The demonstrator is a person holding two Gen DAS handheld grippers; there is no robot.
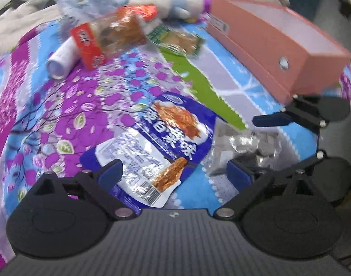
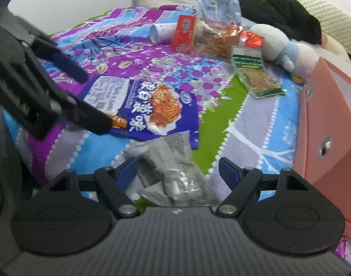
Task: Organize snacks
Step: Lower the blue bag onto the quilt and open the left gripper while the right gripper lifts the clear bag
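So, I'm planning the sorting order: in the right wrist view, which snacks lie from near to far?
Clear crinkly packet of grey pieces → blue foil packet → green-edged flat packet → red-ended clear bag of brown snacks.

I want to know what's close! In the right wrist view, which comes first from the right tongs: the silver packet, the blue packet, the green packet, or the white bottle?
From the right tongs:
1. Silver packet, right between the tongs.
2. Blue packet, just beyond, to the left.
3. Green packet, farther back, to the right.
4. White bottle, far back on the left.
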